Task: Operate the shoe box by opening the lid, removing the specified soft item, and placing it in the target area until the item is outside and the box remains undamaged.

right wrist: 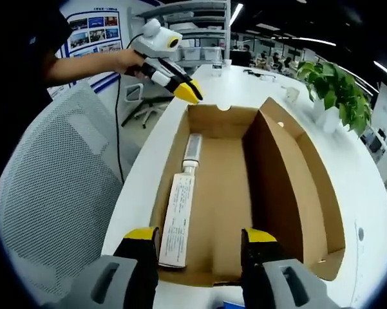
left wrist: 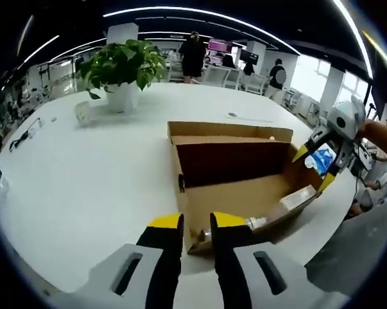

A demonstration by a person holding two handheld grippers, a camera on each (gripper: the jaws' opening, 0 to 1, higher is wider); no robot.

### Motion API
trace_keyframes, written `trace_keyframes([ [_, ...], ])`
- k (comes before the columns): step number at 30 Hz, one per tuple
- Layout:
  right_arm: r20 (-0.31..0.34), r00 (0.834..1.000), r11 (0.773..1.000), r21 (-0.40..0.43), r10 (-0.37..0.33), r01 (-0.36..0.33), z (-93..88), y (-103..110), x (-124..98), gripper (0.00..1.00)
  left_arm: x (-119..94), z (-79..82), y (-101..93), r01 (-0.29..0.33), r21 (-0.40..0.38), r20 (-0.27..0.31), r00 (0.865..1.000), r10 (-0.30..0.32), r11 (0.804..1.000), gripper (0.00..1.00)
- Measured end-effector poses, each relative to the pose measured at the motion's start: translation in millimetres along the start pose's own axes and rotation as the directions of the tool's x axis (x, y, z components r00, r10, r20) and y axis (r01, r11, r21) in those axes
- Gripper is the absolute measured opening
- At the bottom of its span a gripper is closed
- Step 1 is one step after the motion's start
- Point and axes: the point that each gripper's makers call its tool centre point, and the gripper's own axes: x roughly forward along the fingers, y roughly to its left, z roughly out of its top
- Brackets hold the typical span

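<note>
The brown cardboard shoe box (right wrist: 212,122) lies open on the white table (left wrist: 84,174), its lid (right wrist: 322,212) folded back on the far side from the table edge. Inside, along one long wall, a long white carton (right wrist: 177,219) and a silver-white tube (right wrist: 192,151) lie end to end; they are also seen as the carton (left wrist: 296,199) and the tube (left wrist: 257,223). My left gripper (left wrist: 197,221) hovers over one corner of the box (left wrist: 245,193), jaws a narrow gap apart with nothing between them; it appears as the left gripper (right wrist: 190,95). My right gripper (right wrist: 199,235) stands open over the opposite end, seen too as the right gripper (left wrist: 317,167).
A potted plant (left wrist: 122,64) in a white pot stands further back on the table, also seen as the plant (right wrist: 338,87). A grey mesh chair (right wrist: 51,193) sits just off the table edge beside the box. People stand in the office behind (left wrist: 193,55).
</note>
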Motion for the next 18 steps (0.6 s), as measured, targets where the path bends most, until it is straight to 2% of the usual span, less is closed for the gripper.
trace_keyframes([
  [4,0.001,1.0,1.0,0.016,0.014,-0.014,-0.7,0,4,0.46,3,-7.1,2.3,-0.01,-0.006,-0.022,1.0,0.01,1.0,0.1],
  [8,-0.051,0.999,0.999,-0.045,0.001,-0.003,-10.2,-1,6,0.42,5,-16.8,2.6,-0.01,-0.014,-0.044,0.999,0.009,1.0,0.06],
  [9,-0.04,0.999,0.999,-0.036,0.003,-0.005,-8.5,-1,6,0.42,5,-18.0,3.5,-0.013,-0.013,-0.047,0.999,0.012,1.0,0.05],
  [16,-0.04,0.999,0.999,-0.046,-0.025,0.023,-7.0,-9,3,0.41,6,-18.7,4.0,-0.006,-0.033,-0.041,0.999,0.004,0.999,0.05],
  [18,-0.057,0.998,0.998,-0.058,-0.037,0.034,-7.7,-11,1,0.41,6,-18.7,3.8,-0.004,-0.033,-0.042,0.999,0.002,0.999,0.05],
])
